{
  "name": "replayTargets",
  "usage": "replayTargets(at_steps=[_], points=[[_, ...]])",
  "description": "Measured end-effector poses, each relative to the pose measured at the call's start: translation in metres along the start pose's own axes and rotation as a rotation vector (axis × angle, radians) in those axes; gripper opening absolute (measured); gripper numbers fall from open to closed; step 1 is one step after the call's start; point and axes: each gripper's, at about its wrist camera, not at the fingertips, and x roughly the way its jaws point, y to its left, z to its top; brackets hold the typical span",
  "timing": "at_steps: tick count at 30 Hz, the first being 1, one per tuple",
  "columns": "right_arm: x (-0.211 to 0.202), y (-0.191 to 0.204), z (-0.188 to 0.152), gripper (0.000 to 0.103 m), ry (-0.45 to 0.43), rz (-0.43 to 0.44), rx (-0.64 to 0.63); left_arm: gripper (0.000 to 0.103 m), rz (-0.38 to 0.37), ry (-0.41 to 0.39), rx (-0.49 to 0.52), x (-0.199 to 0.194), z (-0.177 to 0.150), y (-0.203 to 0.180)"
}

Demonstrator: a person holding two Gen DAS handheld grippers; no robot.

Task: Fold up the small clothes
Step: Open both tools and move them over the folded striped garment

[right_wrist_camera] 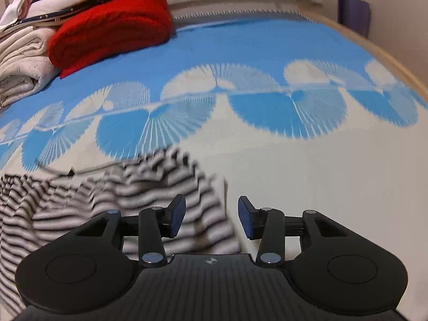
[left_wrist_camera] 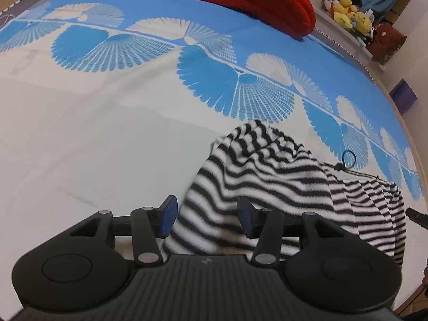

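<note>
Striped garment (left_wrist_camera: 267,176) lies bunched on the bed (left_wrist_camera: 107,147); left hand-held gripper (left_wrist_camera: 207,218) and right hand-held gripper (right_wrist_camera: 211,216) both agape, straddling opposite edges (likely for a two-point pinch); nothing gripped.

The small garment (left_wrist_camera: 267,176) is striped black and white, with a black drawstring (left_wrist_camera: 347,160) at its edge. The bed cover (left_wrist_camera: 133,13) beneath it is bright blue along the far part and cream nearer, the two bands meeting in a row of fan-shaped motifs in blue and white. Both the left tongs (left_wrist_camera: 207,219) and the right tongs (right_wrist_camera: 211,218) are black with dark blue pads (right_wrist_camera: 246,218), and farther off lie a red blanket (right_wrist_camera: 112,26), cream folded towels (right_wrist_camera: 21,61) and yellow plush toys (left_wrist_camera: 350,13).
</note>
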Motion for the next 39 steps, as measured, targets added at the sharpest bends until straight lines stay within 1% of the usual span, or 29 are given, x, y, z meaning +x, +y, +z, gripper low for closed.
replayTargets(at_steps=[2, 4, 7, 9, 10, 11, 12, 13, 14, 15, 18, 19, 20, 21, 22, 23, 24, 25, 27, 28, 29, 30, 31, 32, 33, 34, 36, 38, 39], points=[[0.017, 0.003, 0.007, 0.048, 0.025, 0.004, -0.021, 0.054, 0.005, -0.006, -0.006, 0.006, 0.005, -0.001], [0.031, 0.009, 0.009, 0.048, 0.042, -0.015, -0.041, 0.054, 0.016, -0.009, -0.014, 0.014, 0.01, -0.004], [0.045, 0.018, 0.014, 0.048, 0.032, -0.013, -0.064, 0.053, 0.03, -0.015, -0.016, 0.025, 0.017, -0.009], [0.052, 0.024, 0.017, 0.048, 0.026, -0.03, -0.085, 0.052, 0.043, -0.013, -0.013, 0.033, 0.021, -0.012], [0.055, 0.025, 0.019, 0.048, 0.027, -0.04, -0.086, 0.049, 0.051, -0.014, -0.012, 0.036, 0.022, -0.013], [0.059, 0.025, 0.021, 0.046, 0.029, -0.043, -0.078, 0.041, 0.059, -0.013, -0.013, 0.041, 0.024, -0.014], [0.062, 0.025, 0.023, 0.036, 0.028, -0.041, -0.07, 0.035, 0.067, -0.012, -0.014, 0.045, 0.025, -0.015], [0.064, 0.025, 0.025, 0.027, 0.024, -0.031, -0.062, 0.021, 0.072, -0.009, -0.018, 0.049, 0.026, -0.015], [0.066, 0.026, 0.027, 0.003, 0.02, -0.015, -0.056, 0.005, 0.076, -0.005, -0.025, 0.054, 0.027, -0.014], [0.067, 0.026, 0.028, 0.0, 0.011, -0.008, -0.054, 0.002, 0.081, -0.008, -0.031, 0.056, 0.028, -0.014], [0.063, 0.024, 0.036, 0.0, -0.076, -0.046, -0.019, 0.002, 0.132, -0.057, -0.061, 0.055, 0.033, -0.012], [0.063, 0.02, 0.039, 0.0, -0.098, -0.059, 0.022, 0.002, 0.141, -0.055, -0.075, 0.056, 0.034, -0.011], [0.066, 0.017, 0.039, 0.0, -0.097, -0.076, 0.054, 0.002, 0.167, -0.041, -0.079, 0.058, 0.034, -0.011], [0.07, 0.016, 0.039, 0.0, -0.084, -0.114, 0.061, 0.006, 0.193, -0.017, -0.081, 0.061, 0.034, -0.011], [0.077, 0.016, 0.037, 0.0, -0.048, -0.144, 0.063, 0.017, 0.215, 0.018, -0.094, 0.064, 0.034, -0.011], [0.087, 0.014, 0.033, 0.001, 0.02, -0.138, 0.082, 0.041, 0.233, 0.052, -0.107, 0.065, 0.035, -0.01], [0.092, 0.012, 0.031, 0.001, 0.065, -0.13, 0.104, 0.045, 0.25, 0.064, -0.105, 0.06, 0.034, -0.012], [0.09, 0.012, 0.029, 0.001, 0.067, -0.145, 0.117, 0.046, 0.266, 0.042, -0.089, 0.052, 0.034, -0.016], [0.072, 0.015, 0.031, 0.001, -0.019, -0.192, 0.12, 0.046, 0.278, -0.066, 0.01, 0.022, 0.03, -0.037], [0.059, 0.018, 0.033, 0.002, -0.066, -0.19, 0.123, 0.047, 0.26, -0.11, 0.068, 0.008, 0.027, -0.05], [0.047, 0.02, 0.033, 0.005, -0.104, -0.175, 0.127, 0.047, 0.218, -0.137, 0.125, -0.005, 0.022, -0.062], [0.034, 0.024, 0.032, 0.01, -0.14, -0.158, 0.129, 0.048, 0.177, -0.14, 0.161, -0.012, 0.017, -0.07], [0.022, 0.028, 0.031, 0.014, -0.165, -0.137, 0.127, 0.048, 0.121, -0.121, 0.198, -0.016, 0.012, -0.078], [0.009, 0.034, 0.028, 0.022, -0.184, -0.109, 0.121, 0.048, 0.056, -0.073, 0.244, -0.015, 0.004, -0.087], [0.0, 0.039, 0.024, 0.025, -0.193, -0.085, 0.117, 0.048, 0.009, -0.027, 0.284, -0.012, -0.002, -0.094], [-0.007, 0.041, 0.02, 0.026, -0.194, -0.058, 0.113, 0.048, -0.039, 0.028, 0.334, -0.007, -0.011, -0.103], [-0.013, 0.052, 0.008, 0.029, -0.147, 0.013, 0.094, 0.048, -0.068, 0.09, 0.398, 0.004, -0.024, -0.115], [-0.009, 0.06, -0.004, 0.029, -0.055, 0.094, 0.085, 0.047, -0.043, 0.107, 0.445, 0.018, -0.032, -0.125], [-0.006, 0.064, -0.009, 0.03, -0.021, 0.113, 0.079, 0.047, -0.019, 0.11, 0.459, 0.027, -0.031, -0.127]])
